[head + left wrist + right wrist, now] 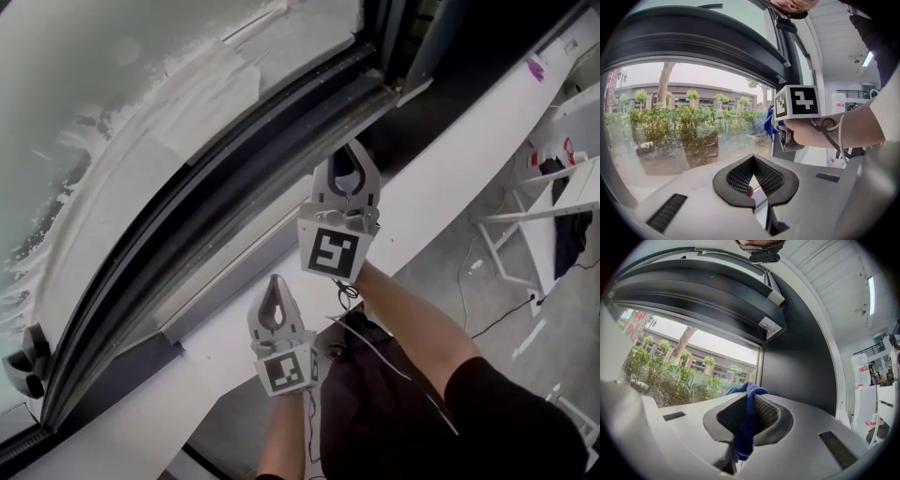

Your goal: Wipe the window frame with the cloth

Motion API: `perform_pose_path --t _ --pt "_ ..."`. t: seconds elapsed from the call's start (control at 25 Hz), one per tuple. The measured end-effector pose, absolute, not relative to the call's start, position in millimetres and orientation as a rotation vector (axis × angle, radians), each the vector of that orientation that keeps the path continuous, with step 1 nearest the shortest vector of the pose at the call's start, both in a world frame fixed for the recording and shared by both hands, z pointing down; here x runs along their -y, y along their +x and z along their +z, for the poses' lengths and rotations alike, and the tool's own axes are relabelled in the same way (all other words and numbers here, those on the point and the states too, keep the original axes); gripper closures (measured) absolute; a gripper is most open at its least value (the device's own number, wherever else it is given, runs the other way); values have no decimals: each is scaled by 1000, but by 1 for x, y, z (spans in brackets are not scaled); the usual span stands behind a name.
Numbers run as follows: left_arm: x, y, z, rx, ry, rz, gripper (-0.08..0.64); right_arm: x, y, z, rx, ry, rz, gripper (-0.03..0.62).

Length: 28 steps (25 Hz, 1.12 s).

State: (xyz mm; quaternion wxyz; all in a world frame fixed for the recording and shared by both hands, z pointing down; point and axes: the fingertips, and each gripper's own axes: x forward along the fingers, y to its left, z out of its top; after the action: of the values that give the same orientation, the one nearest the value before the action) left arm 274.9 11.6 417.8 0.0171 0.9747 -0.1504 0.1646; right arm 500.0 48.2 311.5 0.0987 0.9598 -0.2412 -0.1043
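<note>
**Cloth gripped and brought to the frame; wiping not shown to be complete**

Nearest the person, the left gripper [275, 283] is held low over the white sill [441, 178]. Its jaws are seen pressed together at the tips, and no cloth is carried between them. It takes no part in the wiping at this moment.

A little farther out, the right gripper [351, 152] is raised towards the window. In its own view, the blue cloth [745, 427] is clamped between narrow jaws. A bunch of it stands out past the tips and a tail hangs down behind the pads. From the left gripper view, the same cloth [768, 123] is seen at the front of the right gripper, just beside the upright of the frame. Whether it touches the frame cannot be told.

Beyond the sill, the dark window frame [234, 159] runs as a set of long tracks along the edge of the glass [112, 94]. Whitish streaks are seen on the pane.

The fetching and gripping of the cloth is judged done. No clean or dirty stretch can be distinguished on the frame, so most of the wiping is judged to lie ahead, or at least cannot be confirmed.
</note>
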Motion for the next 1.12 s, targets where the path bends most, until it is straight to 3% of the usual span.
perform_pose_path --t 1.12 --pt "-45 245 482 376 3009 424 555 -43 499 361 808 2818 -286 569"
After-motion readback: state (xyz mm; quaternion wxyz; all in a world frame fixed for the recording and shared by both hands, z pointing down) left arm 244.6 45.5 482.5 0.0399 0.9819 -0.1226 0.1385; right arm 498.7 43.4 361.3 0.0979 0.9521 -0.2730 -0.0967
